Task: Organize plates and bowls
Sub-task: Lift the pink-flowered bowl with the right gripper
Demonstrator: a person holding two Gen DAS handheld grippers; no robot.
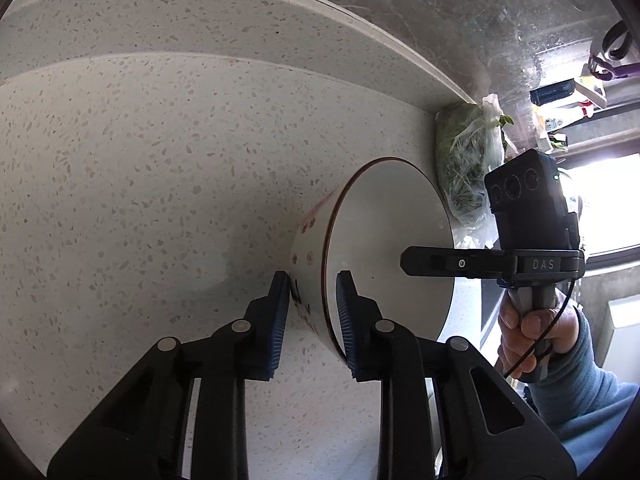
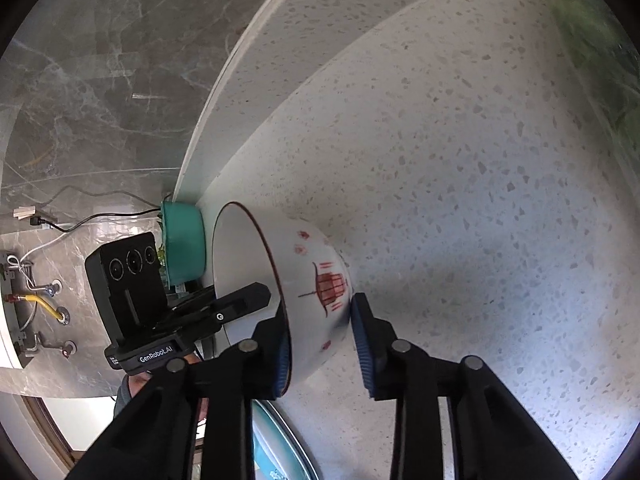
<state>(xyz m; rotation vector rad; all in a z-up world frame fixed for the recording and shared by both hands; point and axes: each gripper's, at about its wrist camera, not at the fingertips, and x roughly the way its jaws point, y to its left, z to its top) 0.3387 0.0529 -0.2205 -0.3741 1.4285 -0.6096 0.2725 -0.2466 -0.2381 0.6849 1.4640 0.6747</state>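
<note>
Left wrist view: bowl (image 1: 384, 240) tipped sideways, mouth facing right gripper (image 1: 428, 262).

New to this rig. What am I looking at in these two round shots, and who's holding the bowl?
No robot here: a person carries a hand-held gripper in each hand, each with a fisheye camera looking along its two fingers. One picture is from the left hand-held gripper, the other from the right hand-held gripper. Both clamp the rim of the same white bowl with red drawings, one finger inside and one outside, on opposite sides. It sits over a speckled counter. Also visible: a bag of greens by the wall and a teal bowl behind. The person's hand shows in the left view.
</note>
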